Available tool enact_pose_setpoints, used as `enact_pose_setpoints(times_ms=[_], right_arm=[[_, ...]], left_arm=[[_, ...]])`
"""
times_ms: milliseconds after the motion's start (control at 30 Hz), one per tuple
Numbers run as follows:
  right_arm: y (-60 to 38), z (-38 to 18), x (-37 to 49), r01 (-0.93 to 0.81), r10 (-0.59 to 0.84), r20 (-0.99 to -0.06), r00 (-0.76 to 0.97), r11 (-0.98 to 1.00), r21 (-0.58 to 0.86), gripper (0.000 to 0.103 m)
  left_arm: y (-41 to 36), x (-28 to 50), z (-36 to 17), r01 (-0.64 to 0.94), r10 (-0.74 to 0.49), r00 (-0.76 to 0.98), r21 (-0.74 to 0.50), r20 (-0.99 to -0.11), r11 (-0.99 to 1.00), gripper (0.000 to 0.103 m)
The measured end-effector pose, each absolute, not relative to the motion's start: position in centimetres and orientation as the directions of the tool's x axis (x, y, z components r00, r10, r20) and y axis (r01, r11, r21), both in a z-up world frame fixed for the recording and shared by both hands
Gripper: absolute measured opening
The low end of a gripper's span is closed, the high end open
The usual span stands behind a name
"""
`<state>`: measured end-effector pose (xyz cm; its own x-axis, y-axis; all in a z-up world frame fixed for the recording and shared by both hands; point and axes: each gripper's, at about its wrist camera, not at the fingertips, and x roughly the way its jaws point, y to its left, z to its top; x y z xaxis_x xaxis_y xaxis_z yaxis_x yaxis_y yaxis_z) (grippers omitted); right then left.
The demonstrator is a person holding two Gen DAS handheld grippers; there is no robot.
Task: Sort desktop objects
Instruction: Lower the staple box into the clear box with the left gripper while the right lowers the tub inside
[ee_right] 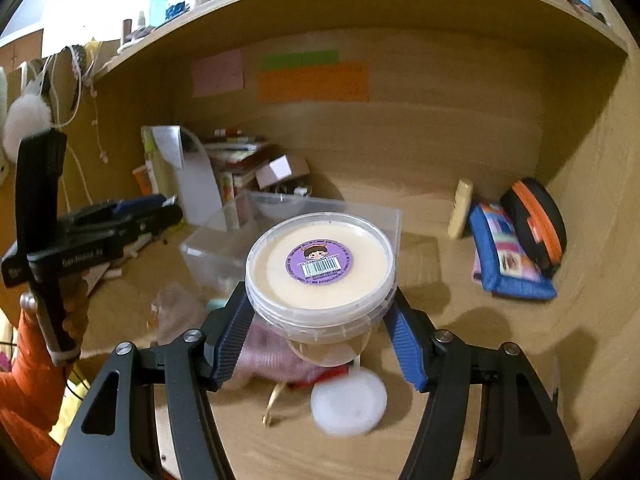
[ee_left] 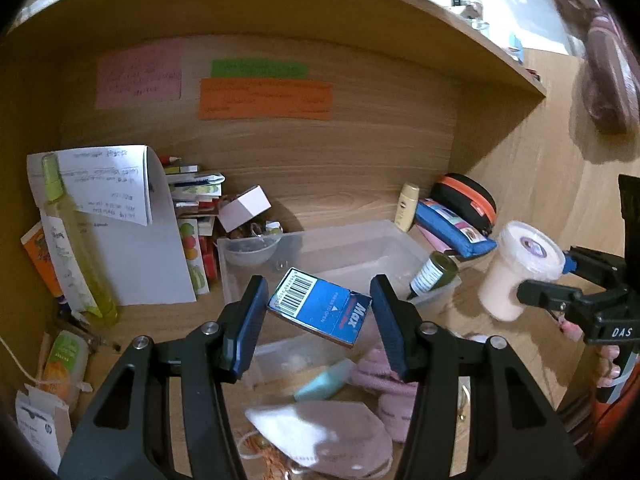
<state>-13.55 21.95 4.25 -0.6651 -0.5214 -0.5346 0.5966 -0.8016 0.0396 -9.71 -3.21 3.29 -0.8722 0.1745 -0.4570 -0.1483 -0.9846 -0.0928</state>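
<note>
1. The left tongs (ee_left: 320,316) clamp a blue box (ee_left: 320,307) by its ends, held tilted above the clear bin (ee_left: 352,248); the slanted grip could let it slip.
2. The right tongs (ee_right: 320,328) clamp a cream tub (ee_right: 320,276) below its rim, raised over the worktop (ee_right: 480,360); it might slide out.
3. A green bottle (ee_left: 434,276) leaning on the bin's rim and a face mask (ee_left: 332,436) crowd the way.
</note>
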Motion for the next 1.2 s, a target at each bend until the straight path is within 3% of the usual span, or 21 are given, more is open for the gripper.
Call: enact_pose_setpoints(times_ms=[633, 833, 1200], right_arm=[[15.0, 1.5, -23.7, 0.647, -0.57, -0.609, -0.552, -0.753, 0.118, 0.061], [14.1, -0.4, -24.5, 0.647, -0.539, -0.651, -0.535, -0.756, 0.094, 0.061], [13.3, -1.0, -23.9, 0.63, -0.488, -0.632, -0.601, -0.776, 0.001, 0.061]], left_arm=[[-4.5, -18.3, -0.2, -0.093, 0.124, -0.795, -0.082, -0.593, -0.992, 0.053], [-4.5, -19.3, -1.3, -0.068, 0.082, -0.78, -0.047, -0.62, -0.997, 0.053], [-4.0, -20.1, -2.4, -0.048, 0.022, -0.757, 0.022, -0.654, -0.999, 0.053]])
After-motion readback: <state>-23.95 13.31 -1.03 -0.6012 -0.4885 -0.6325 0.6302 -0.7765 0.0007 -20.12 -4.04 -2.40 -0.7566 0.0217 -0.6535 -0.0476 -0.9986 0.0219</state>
